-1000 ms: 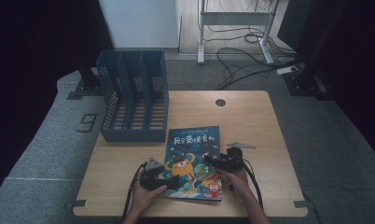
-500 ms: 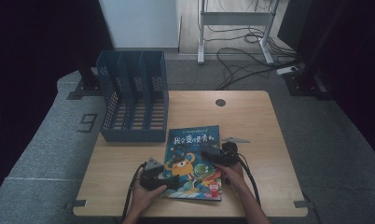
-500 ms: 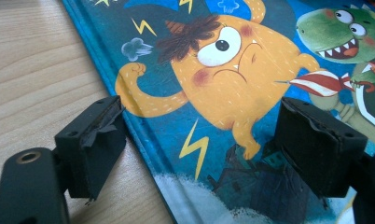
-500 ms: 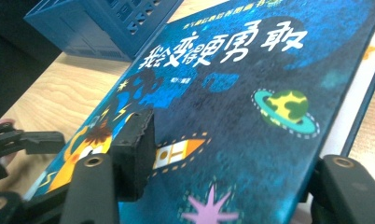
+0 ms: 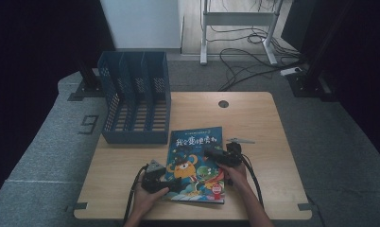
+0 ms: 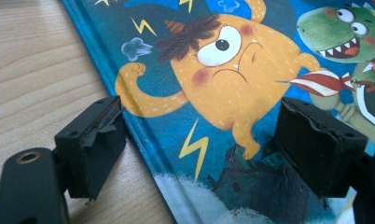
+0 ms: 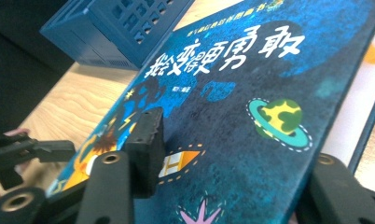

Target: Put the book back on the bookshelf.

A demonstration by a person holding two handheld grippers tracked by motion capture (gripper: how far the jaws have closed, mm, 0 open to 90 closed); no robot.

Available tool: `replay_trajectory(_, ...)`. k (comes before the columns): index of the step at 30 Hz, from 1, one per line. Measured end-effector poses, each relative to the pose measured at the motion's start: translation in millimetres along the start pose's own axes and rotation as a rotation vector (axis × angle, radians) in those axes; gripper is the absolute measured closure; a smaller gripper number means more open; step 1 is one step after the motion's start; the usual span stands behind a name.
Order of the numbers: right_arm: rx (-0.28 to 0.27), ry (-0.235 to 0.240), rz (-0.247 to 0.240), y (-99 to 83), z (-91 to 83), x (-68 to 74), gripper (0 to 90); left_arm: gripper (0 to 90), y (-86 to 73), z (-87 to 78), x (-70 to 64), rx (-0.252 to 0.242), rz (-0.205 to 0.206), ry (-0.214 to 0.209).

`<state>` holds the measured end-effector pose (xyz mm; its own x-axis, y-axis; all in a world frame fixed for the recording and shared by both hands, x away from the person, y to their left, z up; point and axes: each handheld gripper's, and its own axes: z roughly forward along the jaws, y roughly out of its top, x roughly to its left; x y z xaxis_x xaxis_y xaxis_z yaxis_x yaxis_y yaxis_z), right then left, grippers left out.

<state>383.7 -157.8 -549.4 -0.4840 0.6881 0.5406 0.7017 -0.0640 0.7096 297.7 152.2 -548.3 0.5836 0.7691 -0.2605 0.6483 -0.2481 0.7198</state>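
Right claw [image 5: 211, 153] shifted onto book [image 5: 196, 163], cover seemingly lifted between wide jaws, left claw [image 5: 160, 181] wide astride spine.

I count one picture book [image 5: 196, 163] lying on one wooden table [image 5: 254, 118], and one blue file rack [image 5: 133, 99] that has three slots. I see two grippers, my left one [image 5: 165, 182] and my right one [image 5: 210, 152], and two hands, a left hand [image 5: 148, 198] and a right hand [image 5: 235, 172]. On the book cover I count one orange monster [image 6: 223, 70] and one green dinosaur [image 6: 349, 28].
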Motion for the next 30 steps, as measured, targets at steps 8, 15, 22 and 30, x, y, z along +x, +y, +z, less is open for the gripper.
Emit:
replay_trajectory(8, 0.006, 0.039, 0.034, 1.6, -1.9, -2.9, 55.7, 16.2, -0.6, -0.5, -0.9, -0.002, 0.002, 0.003)
replay_trajectory(15, 0.006, 0.046, 0.044, 3.1, -5.6, -2.3, 58.1, 16.1, -1.5, -1.4, -1.6, -0.003, 0.011, -0.009)
replay_trajectory(22, -0.009, 0.040, 0.054, 5.5, -11.2, -1.0, 60.5, 16.3, -1.0, -2.2, -6.1, 0.001, 0.041, -0.023)
replay_trajectory(30, -0.026, 0.012, 0.049, 13.5, -24.2, 1.9, 62.9, 16.2, -0.3, -2.7, -15.4, 0.013, 0.087, -0.045)
